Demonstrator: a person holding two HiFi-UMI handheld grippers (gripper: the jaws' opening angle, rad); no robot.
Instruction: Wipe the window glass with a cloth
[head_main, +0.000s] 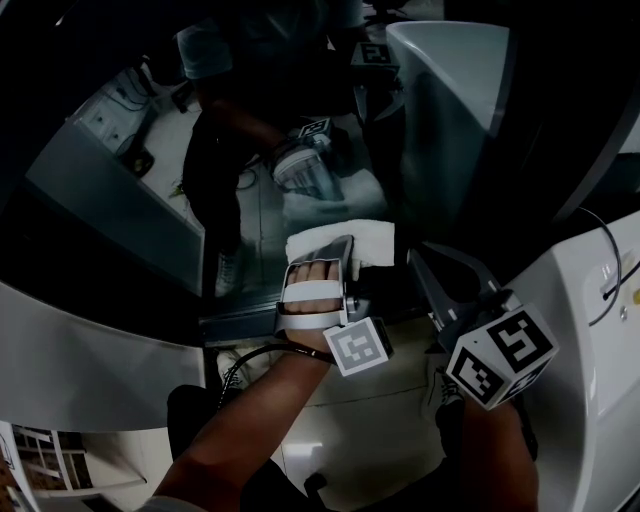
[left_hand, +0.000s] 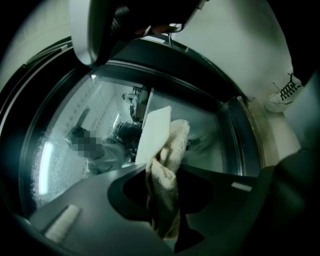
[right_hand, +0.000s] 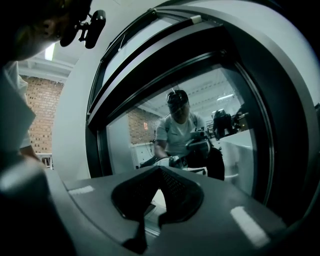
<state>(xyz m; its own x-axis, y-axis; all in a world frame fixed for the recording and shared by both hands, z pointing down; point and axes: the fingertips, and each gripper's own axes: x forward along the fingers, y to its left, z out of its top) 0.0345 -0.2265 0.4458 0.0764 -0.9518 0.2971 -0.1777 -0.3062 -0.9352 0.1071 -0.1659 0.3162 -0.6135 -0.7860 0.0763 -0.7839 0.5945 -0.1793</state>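
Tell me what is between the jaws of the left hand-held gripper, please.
A white cloth, bunched and clamped by the left hand-held gripper, its upper end toward the window glass. The patch of glass right behind the cloth is covered.

Window glass (head_main: 250, 130) blocking ahead, cloth (head_main: 345, 243) against it, dark frame (right_hand: 97, 135) around, floor (head_main: 380, 400) open below.

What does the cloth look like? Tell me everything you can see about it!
The cloth is off-white and fuzzy, like a towel. It is folded and bunched up, not spread flat. The left gripper is shut on it, with a crumpled end trailing behind the grip. The front end sticks out ahead and looks pressed against the dark window glass, which mirrors it.
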